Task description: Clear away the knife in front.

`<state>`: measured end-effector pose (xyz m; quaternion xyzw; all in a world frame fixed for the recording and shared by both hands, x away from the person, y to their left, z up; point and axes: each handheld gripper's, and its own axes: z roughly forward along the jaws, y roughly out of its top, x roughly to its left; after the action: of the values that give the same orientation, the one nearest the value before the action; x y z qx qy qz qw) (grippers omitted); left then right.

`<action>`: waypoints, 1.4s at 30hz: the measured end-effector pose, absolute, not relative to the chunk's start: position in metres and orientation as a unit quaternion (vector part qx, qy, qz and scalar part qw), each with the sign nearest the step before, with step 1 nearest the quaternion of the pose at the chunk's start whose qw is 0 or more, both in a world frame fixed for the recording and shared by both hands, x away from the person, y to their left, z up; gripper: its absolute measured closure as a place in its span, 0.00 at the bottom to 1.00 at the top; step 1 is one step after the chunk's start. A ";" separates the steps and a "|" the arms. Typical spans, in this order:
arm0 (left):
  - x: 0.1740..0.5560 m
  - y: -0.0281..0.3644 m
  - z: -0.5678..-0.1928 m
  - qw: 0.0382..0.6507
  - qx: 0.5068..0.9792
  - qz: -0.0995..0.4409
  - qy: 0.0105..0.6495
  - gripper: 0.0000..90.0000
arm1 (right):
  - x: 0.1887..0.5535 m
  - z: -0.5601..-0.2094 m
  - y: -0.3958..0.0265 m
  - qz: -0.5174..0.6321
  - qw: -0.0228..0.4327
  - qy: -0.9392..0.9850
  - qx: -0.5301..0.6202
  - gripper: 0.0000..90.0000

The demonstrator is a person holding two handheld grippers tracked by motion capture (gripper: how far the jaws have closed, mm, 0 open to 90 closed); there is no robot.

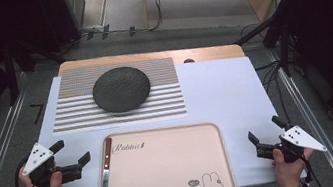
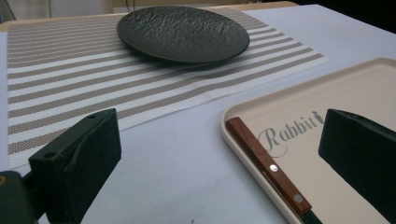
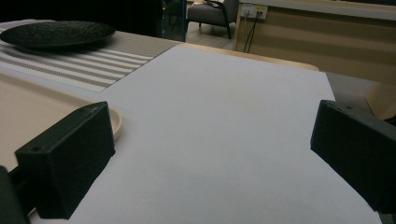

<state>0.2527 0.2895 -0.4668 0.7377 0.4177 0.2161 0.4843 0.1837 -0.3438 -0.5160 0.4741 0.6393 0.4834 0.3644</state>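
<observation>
Both grippers rest spread wide, one at each side of the tray, holding nothing.

The knife [image 1: 105, 171] lies along the left edge of the beige tray [image 1: 177, 173] (wooden handle pointing away from the person), near the left gripper [image 1: 72, 155], whose jaws gape apart over the white sheet [image 1: 224, 89]. The right gripper [image 1: 265, 132] sits near the table's right edge, likewise unclenched. A black plate [image 1: 121, 89] rests on the striped placemat [image 1: 77, 115] toward the far left corner.

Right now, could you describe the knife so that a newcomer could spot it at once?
Find the beige tray with the rabbit drawing at the table's near edge. Along its left rim lies the knife, handle pointing away from the person. Its reddish-brown riveted wooden handle and its steel blade set it apart.
</observation>
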 end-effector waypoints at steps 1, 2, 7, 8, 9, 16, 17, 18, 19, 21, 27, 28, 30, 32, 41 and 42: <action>0.253 0.292 -0.467 0.484 0.737 0.218 0.419 0.00 | 0.184 -0.516 -0.344 0.483 0.364 0.639 0.474 0.00; 0.253 0.295 -0.467 0.484 0.735 0.218 0.421 0.00 | 0.184 -0.516 -0.344 0.483 0.364 0.639 0.474 0.00; 0.255 0.306 -0.468 0.481 0.728 0.227 0.432 0.00 | 0.184 -0.516 -0.344 0.484 0.364 0.639 0.474 0.00; 0.255 0.309 -0.468 0.480 0.728 0.230 0.432 0.00 | 0.184 -0.516 -0.344 0.484 0.364 0.639 0.474 0.00; 0.255 0.311 -0.468 0.482 0.726 0.231 0.433 0.00 | 0.184 -0.516 -0.344 0.484 0.364 0.639 0.474 0.00; 0.256 0.327 -0.470 0.481 0.715 0.242 0.446 0.00 | 0.184 -0.516 -0.344 0.484 0.365 0.639 0.474 0.00; 0.256 0.329 -0.471 0.479 0.715 0.243 0.448 0.00 | 0.184 -0.516 -0.344 0.484 0.364 0.639 0.474 0.00; 0.256 0.331 -0.471 0.481 0.713 0.244 0.449 0.00 | 0.184 -0.516 -0.344 0.484 0.365 0.639 0.474 0.00; 0.256 0.333 -0.471 0.480 0.712 0.247 0.449 0.00 | 0.184 -0.516 -0.344 0.484 0.365 0.639 0.474 0.00; 0.257 0.336 -0.472 0.480 0.709 0.250 0.452 0.00 | 0.184 -0.516 -0.344 0.484 0.364 0.639 0.474 0.00; 0.256 0.347 -0.476 0.470 0.710 0.265 0.453 0.00 | 0.184 -0.516 -0.344 0.484 0.364 0.639 0.474 0.00; 0.256 0.348 -0.476 0.469 0.709 0.266 0.454 0.00 | 0.184 -0.516 -0.344 0.485 0.364 0.639 0.474 0.00; 0.256 0.350 -0.477 0.469 0.707 0.267 0.457 0.00 | 0.184 -0.516 -0.344 0.484 0.364 0.639 0.474 0.00; 0.256 0.352 -0.478 0.469 0.706 0.265 0.459 0.00 | 0.184 -0.516 -0.344 0.484 0.365 0.639 0.474 0.00; 0.257 0.352 -0.480 0.468 0.708 0.260 0.461 0.00 | 0.184 -0.516 -0.344 0.483 0.365 0.639 0.475 0.00; 0.258 0.352 -0.480 0.467 0.708 0.260 0.462 0.00 | 0.184 -0.516 -0.344 0.483 0.365 0.639 0.475 0.00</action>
<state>0.2575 0.3517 -0.4802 0.7079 0.4615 0.2597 0.4673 0.1839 -0.3438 -0.5160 0.4746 0.6389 0.4833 0.3646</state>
